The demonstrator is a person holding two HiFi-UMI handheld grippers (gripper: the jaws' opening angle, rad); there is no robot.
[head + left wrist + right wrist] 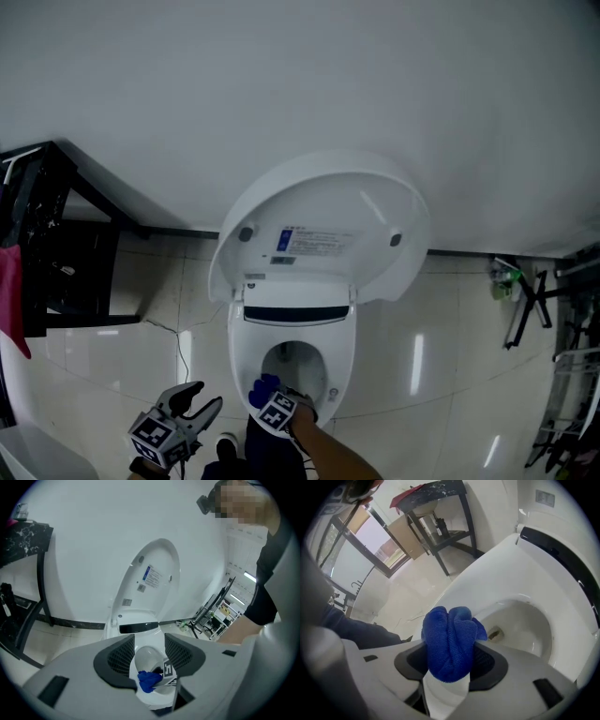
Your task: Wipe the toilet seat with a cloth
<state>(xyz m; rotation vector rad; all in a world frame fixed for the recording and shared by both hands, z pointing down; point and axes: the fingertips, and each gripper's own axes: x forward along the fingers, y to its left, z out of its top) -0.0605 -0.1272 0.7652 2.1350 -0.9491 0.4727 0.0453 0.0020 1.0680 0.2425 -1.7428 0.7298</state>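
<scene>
A white toilet stands with its lid [323,230] raised against the wall and its seat [335,361] down around the bowl. My right gripper [272,398] is shut on a bunched blue cloth [451,641], which rests on the front left rim of the seat [487,592]. The same blue cloth [148,680] shows in the left gripper view, between the jaws and well beyond them. My left gripper [200,401] hangs open and empty to the left of the bowl, above the floor.
A black shelf unit [56,244] with a red cloth [11,295] stands at the left wall. A folded metal rack [572,375] and a green bottle [503,278] sit at the right. Glossy floor tiles [422,366] surround the toilet.
</scene>
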